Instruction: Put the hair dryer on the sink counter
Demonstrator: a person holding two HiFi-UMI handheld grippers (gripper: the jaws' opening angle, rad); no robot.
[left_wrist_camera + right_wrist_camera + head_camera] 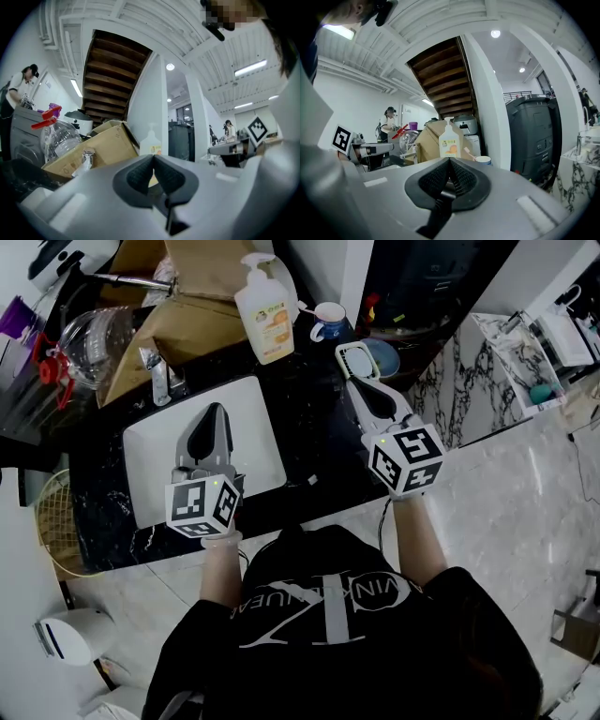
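Note:
I cannot make out a hair dryer in any view. My left gripper (214,414) (153,158) hangs over the white sink basin (258,442), its jaws shut with nothing between them. My right gripper (358,371) (449,161) is over the black counter (309,418) to the right of the basin, near a blue bowl (384,358). Its jaws are shut and empty too. A white-rimmed thing lies under its tip; I cannot tell what it is.
At the back of the counter stand a soap pump bottle (265,310) (450,143), a cup (328,320), the faucet (157,376), a cardboard box (178,324) and a clear jar (89,343). A white rounded object (70,634) sits on the floor at lower left.

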